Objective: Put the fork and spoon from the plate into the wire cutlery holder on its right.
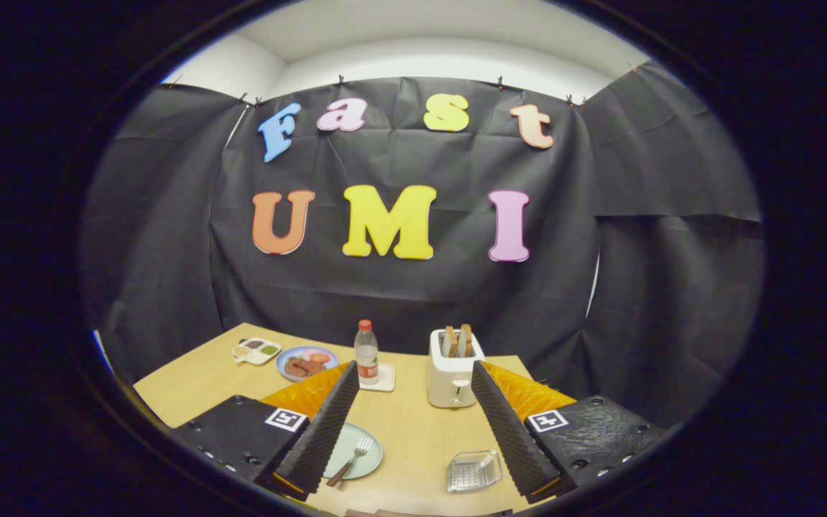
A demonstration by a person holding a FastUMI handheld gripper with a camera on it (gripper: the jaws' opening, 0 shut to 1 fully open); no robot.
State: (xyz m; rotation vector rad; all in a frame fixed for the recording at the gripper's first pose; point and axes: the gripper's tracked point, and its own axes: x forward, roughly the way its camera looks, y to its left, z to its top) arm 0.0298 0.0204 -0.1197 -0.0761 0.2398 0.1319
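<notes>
Wooden table (413, 431): carries everything, near edge below the fingers.
Plate (370, 459): pale green, near edge, left of centre, partly behind the left finger.
Fork (351, 462): on plate, long axis diagonal, tines toward far right, handle toward near left.
Spoon: cannot tell.
Wire cutlery holder (473, 471): right of plate, apart from it, near edge.
Gripper (413, 424): fingers spread wide, holding nothing, above the table.
Toaster (451, 373): beyond the fingers.

The gripper (413, 424) hangs above the table with its two fingers (327, 431) spread wide apart and nothing between them, tilted downward as far as this bent view lets one judge.
</notes>
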